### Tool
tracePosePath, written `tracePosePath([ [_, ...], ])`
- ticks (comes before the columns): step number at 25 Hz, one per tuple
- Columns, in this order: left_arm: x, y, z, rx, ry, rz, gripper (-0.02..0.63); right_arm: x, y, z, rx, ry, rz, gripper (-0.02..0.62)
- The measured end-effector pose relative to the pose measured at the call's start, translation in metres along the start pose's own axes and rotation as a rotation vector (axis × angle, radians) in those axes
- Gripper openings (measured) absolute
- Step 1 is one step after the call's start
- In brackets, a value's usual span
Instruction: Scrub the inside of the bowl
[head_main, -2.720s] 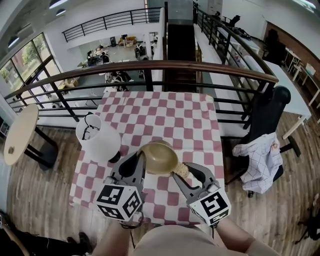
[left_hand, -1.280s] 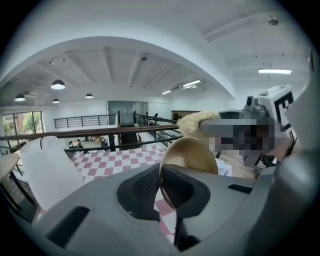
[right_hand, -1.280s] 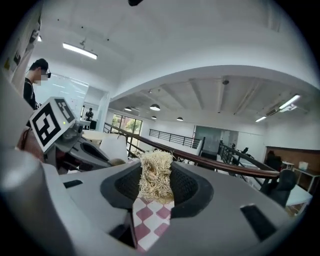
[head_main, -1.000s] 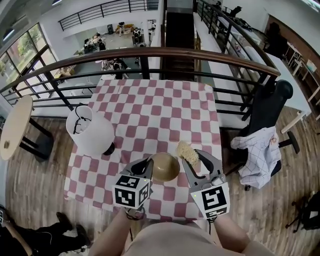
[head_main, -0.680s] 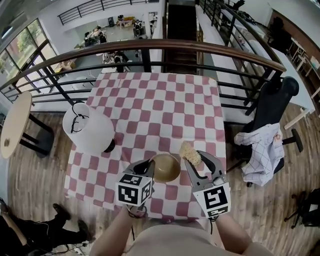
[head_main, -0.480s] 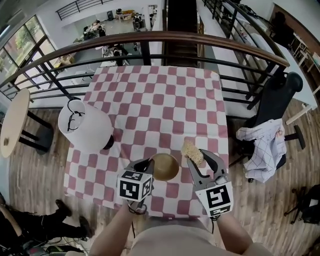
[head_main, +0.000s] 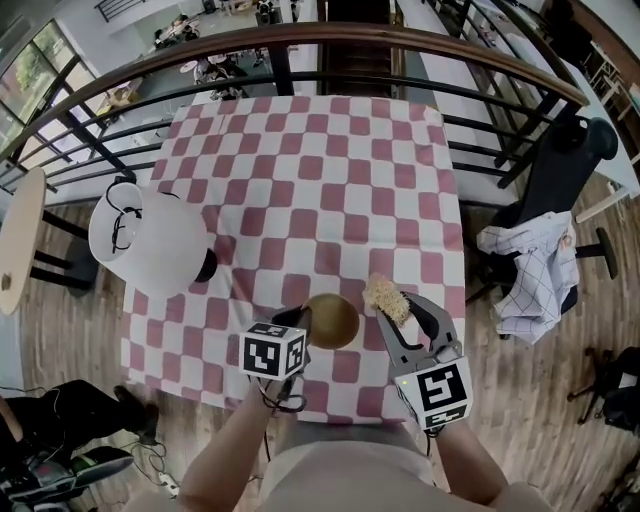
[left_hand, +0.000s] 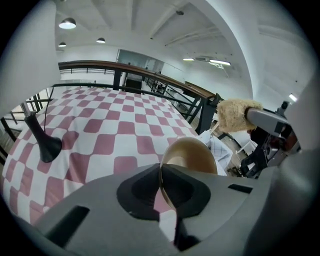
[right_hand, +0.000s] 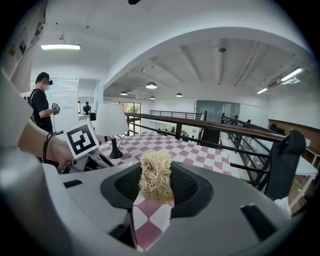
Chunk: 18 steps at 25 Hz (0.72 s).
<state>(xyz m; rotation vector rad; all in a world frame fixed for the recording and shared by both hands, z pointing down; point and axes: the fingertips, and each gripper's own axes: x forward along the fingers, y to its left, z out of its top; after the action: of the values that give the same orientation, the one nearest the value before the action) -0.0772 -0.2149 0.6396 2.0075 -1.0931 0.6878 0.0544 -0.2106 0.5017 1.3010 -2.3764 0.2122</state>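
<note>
- The only print seen is the black-and-white square markers on the gripper cubes. One is read on the left gripper's (head_main: 300, 322) cube and one on the right gripper's (head_main: 402, 306) cube in the head view. No letters can be made out in them.
- The left gripper (left_hand: 163, 186) is clamped narrowly on the thin rim of a golden bowl (left_hand: 192, 154). The bowl is held tipped on its edge.
- In the head view the bowl (head_main: 331, 320) is seen over the near part of the red-and-white checkered tablecloth (head_main: 320, 170). Whether it touches the cloth cannot be told.
- The right gripper (right_hand: 154, 196) is closed on a straw-coloured fibre scrubber (right_hand: 156, 175), which stands up between the jaws.
- From above, the fibre scrubber (head_main: 386, 297) is placed just beside the bowl on its right, outside it.
- The pinched rim is shown only in the left gripper view, where the fibre scrubber (left_hand: 233, 115) appears above and beyond the bowl.
- A person standing at the far left (right_hand: 42, 102) and the hand (right_hand: 44, 148) behind the left cube are shown only in the right gripper view.
- A white-shaded lamp (head_main: 150, 245) stands at the table's left edge (its dark base (left_hand: 48, 149) is clearest in the left gripper view).
- A checked shirt draped on a black chair (head_main: 535, 265) is seen to the table's right in the head view.
</note>
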Motion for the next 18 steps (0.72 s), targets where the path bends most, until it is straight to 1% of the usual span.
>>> tracePosePath([
  [4,0.021,0.002,-0.02,-0.008,0.046,-0.015,0.023,0.009,0.005,-0.018,-0.004,0.044,0.042,0.15],
  [8,0.039,0.004,-0.038,0.004,0.094,-0.023,0.025,0.018,0.007,-0.033,0.016,0.054,0.056,0.15],
  [11,0.049,0.003,-0.048,0.034,0.118,-0.028,0.023,0.022,0.008,-0.047,0.027,0.073,0.066,0.15],
  [18,0.066,0.009,-0.062,0.028,0.154,-0.031,0.024,0.025,0.01,-0.075,0.024,0.127,0.08,0.151],
])
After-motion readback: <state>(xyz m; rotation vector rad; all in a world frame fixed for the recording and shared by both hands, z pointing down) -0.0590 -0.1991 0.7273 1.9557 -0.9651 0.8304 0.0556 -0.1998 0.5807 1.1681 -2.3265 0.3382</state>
